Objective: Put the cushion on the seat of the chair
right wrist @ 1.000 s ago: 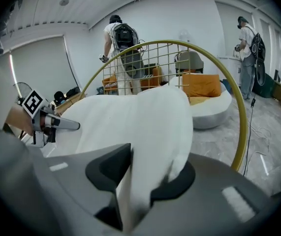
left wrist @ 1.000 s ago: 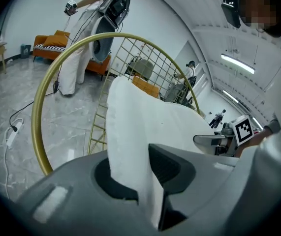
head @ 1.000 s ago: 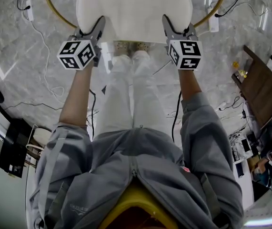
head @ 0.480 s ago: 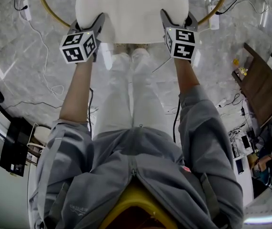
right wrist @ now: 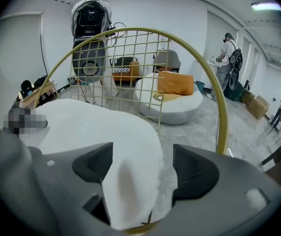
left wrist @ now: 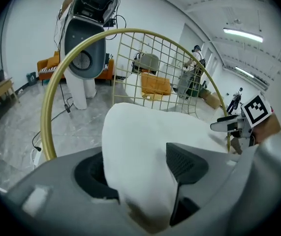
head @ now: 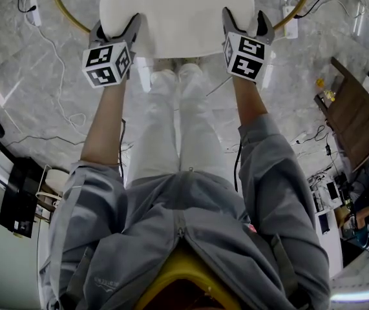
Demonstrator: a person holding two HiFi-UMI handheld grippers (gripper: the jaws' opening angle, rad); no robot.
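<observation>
The white cushion point(head: 178, 15) lies on the seat of the chair, inside its gold wire frame point(head: 68, 15). My left gripper point(head: 114, 30) straddles the cushion's near left corner. Its jaws are opening, and the soft corner point(left wrist: 145, 141) still fills the space between them. My right gripper point(head: 245, 21) straddles the near right corner with its jaws opening wide. In the right gripper view the cushion point(right wrist: 96, 127) sits between the pads, and a gap shows beside the right pad point(right wrist: 194, 168). The gold hoop and grid back point(right wrist: 221, 112) rise behind the cushion.
The person's legs point(head: 178, 121) stand close to the chair's front. Cables and a power strip point(head: 39, 11) lie on the marble floor. A wooden table point(head: 355, 118) is at the right. Farther off are an orange sofa point(left wrist: 51, 65), a round lounger point(right wrist: 172, 100) and another person point(right wrist: 229, 53).
Both grippers have moved forward along the cushion's sides and their jaws have spread apart. The cushion has shifted slightly away from me and now rests on the seat.
</observation>
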